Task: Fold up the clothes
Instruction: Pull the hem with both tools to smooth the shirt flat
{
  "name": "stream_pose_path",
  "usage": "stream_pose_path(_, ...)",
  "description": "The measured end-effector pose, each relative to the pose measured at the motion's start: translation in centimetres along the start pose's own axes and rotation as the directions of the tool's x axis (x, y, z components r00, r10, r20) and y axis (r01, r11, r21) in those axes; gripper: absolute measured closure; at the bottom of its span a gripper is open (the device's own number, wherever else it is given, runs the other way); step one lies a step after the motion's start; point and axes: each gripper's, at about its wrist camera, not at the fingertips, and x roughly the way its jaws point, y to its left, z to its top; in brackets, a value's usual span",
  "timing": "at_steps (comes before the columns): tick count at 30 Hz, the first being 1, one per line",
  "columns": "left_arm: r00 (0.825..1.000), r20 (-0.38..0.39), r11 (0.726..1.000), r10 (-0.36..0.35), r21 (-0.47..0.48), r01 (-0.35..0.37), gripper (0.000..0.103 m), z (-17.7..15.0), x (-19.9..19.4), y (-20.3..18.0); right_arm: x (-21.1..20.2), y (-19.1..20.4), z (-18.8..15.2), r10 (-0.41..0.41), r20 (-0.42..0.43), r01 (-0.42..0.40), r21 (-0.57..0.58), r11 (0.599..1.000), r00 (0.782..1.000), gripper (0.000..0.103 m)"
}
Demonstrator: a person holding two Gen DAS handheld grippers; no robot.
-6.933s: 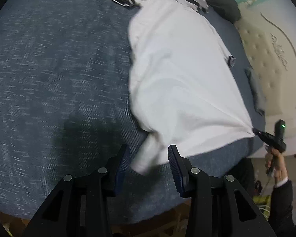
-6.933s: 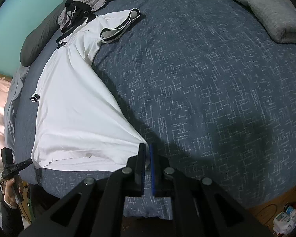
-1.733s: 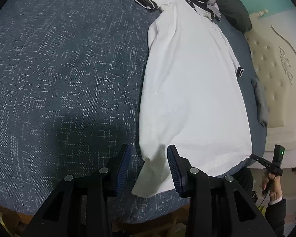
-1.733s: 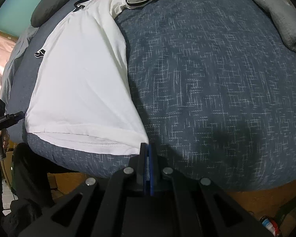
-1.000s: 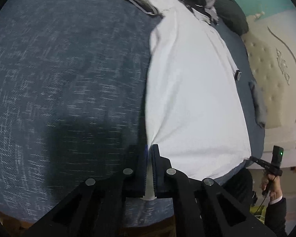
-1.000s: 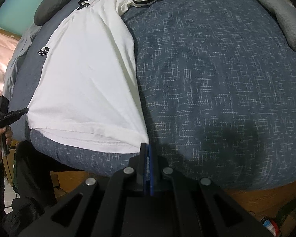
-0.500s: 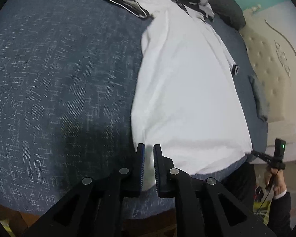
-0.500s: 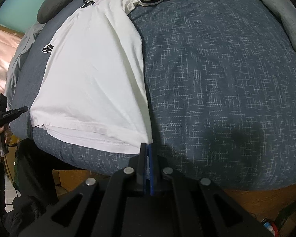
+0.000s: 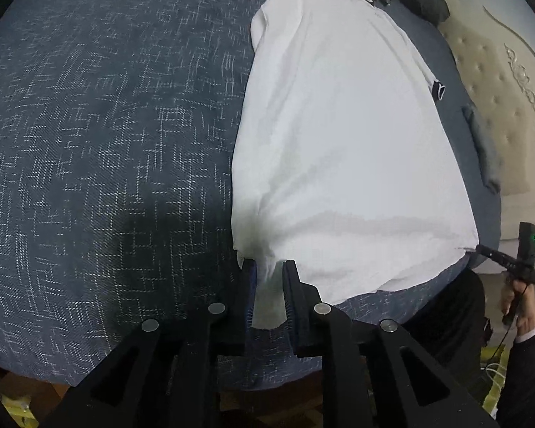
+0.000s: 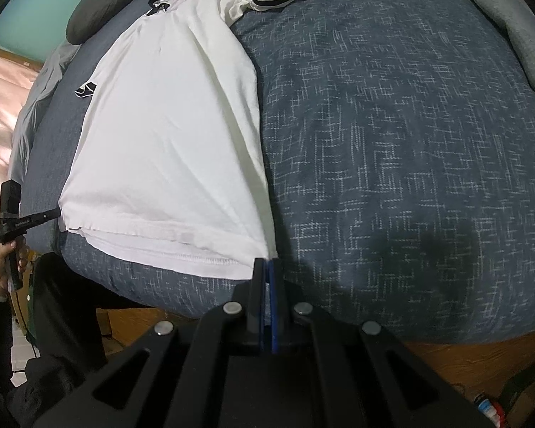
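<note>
Bed (image 10: 392,142) with clothes lying on its blue-grey cover

A white shirt (image 10: 167,117) lies flat, hem at the near edge; a grey garment (image 10: 510,18) sits by the far right edge, a dark pillow (image 10: 100,10) at the far left.

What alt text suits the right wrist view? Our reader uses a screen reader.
The right tool, shut, pinches the hem corner of a white shirt spread flat on a blue bed cover; a grey pillow lies far right.
</note>
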Motion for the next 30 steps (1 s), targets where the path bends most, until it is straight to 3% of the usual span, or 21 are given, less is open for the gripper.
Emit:
stream_pose_path(2,1.0,0.0,1.0,0.01,0.015,-0.01,0.087,0.0,0.4,-0.3,0.1,0.1,0.0,0.001,-0.002,-0.001,0.0,1.0,1.0,0.101)
stream_pose_path(5,1.0,-0.002,0.999,0.018,0.031,-0.018,0.1,0.2,0.9,-0.9,0.3,0.1,-0.1,0.002,-0.005,-0.002,0.004,1.0,1.0,0.101)
stream_pose_path(10,1.0,0.012,0.999,0.01,0.043,-0.011,0.1,-0.1,0.7,-1.4,0.3,0.1,-0.1,0.003,-0.004,-0.003,0.005,1.0,1.0,0.101)
stream_pose_path(20,0.995,0.09,0.998,-0.037,0.061,0.031,0.101,-1.7,-4.9,-0.9,-1.3,1.4,-0.4,0.035,0.023,-0.035,-0.024,0.999,0.999,0.101)
stream_pose_path(30,0.997,0.076,0.999,-0.026,-0.03,0.029,0.101,-1.8,-4.6,4.0,-0.4,4.9,-1.2,0.073,-0.017,-0.075,-0.107,0.991,0.997,0.101)
